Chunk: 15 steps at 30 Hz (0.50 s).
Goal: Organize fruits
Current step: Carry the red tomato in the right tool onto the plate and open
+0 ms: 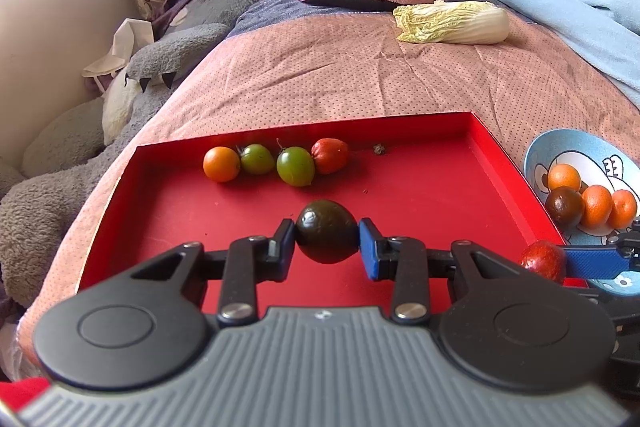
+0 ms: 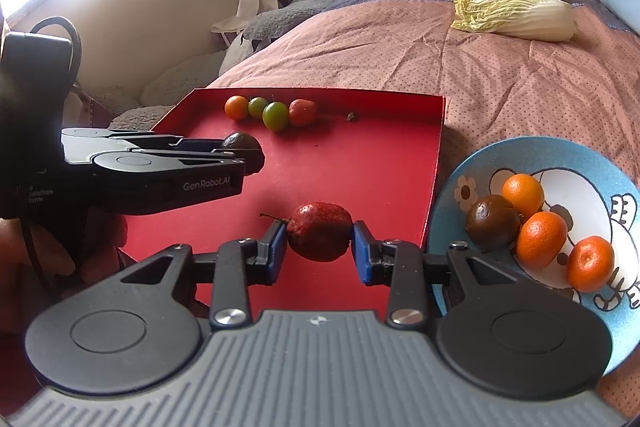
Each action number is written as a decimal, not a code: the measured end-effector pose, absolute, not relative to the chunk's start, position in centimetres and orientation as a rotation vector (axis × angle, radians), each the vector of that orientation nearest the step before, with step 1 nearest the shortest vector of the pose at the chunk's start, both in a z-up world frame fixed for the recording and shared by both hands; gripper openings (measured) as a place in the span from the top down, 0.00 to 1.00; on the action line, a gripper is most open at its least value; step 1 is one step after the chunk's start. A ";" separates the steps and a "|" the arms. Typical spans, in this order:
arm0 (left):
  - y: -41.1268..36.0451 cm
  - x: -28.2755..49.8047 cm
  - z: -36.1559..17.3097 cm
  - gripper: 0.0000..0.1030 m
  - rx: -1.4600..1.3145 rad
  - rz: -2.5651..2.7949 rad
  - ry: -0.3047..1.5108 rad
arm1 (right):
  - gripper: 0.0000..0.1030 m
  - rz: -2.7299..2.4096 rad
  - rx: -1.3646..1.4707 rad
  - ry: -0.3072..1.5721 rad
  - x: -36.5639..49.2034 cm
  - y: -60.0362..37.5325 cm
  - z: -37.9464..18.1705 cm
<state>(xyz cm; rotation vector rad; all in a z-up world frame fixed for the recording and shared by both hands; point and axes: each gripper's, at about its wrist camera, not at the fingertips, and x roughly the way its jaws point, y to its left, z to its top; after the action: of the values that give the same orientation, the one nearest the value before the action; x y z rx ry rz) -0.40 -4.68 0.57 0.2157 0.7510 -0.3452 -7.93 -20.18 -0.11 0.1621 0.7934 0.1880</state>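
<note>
Nearest in the left wrist view, a dark green-brown fruit (image 1: 326,231) is clamped between the pads of the left gripper (image 1: 327,241), taken across its widest part and held above the floor of the red tray (image 1: 420,195). In the right wrist view, a red fruit (image 2: 319,231) with a short stem pointing left is pinched the same way by the right gripper (image 2: 319,241), near the tray's right edge. Both jaws are narrowed onto their fruit, with the pads touching the skin on either side.

Both fruits are judged light, small and round, with smooth skin that could slip or roll if the hold were off centre; a hold across the middle, as shown, seems the safest. The red fruit looks soft-skinned and could be bruised by hard pressure.

Just beside the tray on the right, a blue patterned bowl (image 2: 448,211) is seen on the bed, holding three oranges (image 2: 542,239) and one dark fruit (image 2: 493,223), touching one another.

Farther along the tray's back wall, a row is laid out: an orange fruit (image 1: 221,164), two green fruits (image 1: 295,166) and a red one (image 1: 330,155), set closely side by side. Space is left to the right of the row, where the held fruits could probably be placed.

Beyond, a cabbage (image 1: 454,23) is lying on the pink bedspread (image 1: 320,75).
</note>
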 end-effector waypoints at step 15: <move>-4.7 -0.4 0.6 0.63 0.213 -0.351 0.751 | 0.61 0.203 0.169 0.789 -8.0 -19.8 0.1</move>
<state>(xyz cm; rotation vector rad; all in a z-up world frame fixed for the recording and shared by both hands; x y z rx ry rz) -0.42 -4.70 0.61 0.2129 0.7508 -0.3511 -8.01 -19.83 0.09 0.1693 0.7891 0.2025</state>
